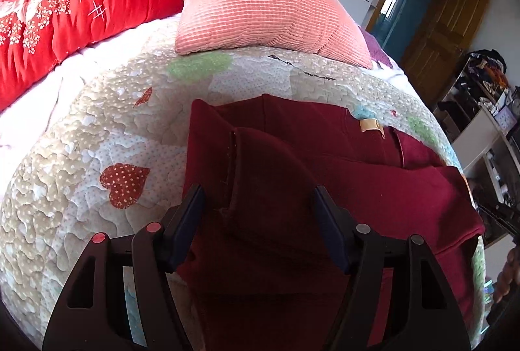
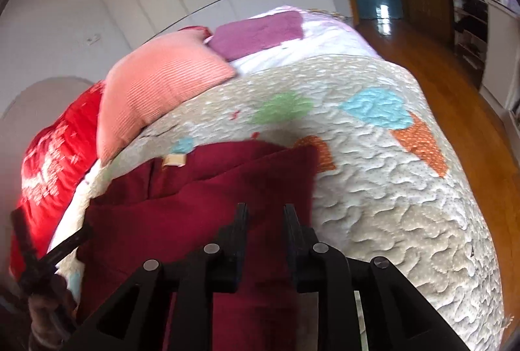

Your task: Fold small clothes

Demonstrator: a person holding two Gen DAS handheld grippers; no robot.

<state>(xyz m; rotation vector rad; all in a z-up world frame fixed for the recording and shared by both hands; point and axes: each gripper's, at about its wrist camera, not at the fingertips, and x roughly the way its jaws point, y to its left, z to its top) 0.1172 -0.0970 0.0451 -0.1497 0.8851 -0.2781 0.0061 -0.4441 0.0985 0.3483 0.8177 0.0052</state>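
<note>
Maroon garment (image 1: 325, 162) — soft knit, folded flat, puffy quilted bedspread (image 1: 97, 130)

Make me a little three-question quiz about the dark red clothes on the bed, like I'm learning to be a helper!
1. True or false: the dark red garment lies on the quilt with heart patches.
2. Which pillow sits nearest the garment's far edge? A) the pink pillow B) a blue pillow C) a black pillow
3. Fill in: the left gripper has its jaws ____, with a folded sleeve lying between them but not pinched.

Key
1. True
2. A
3. open
</note>
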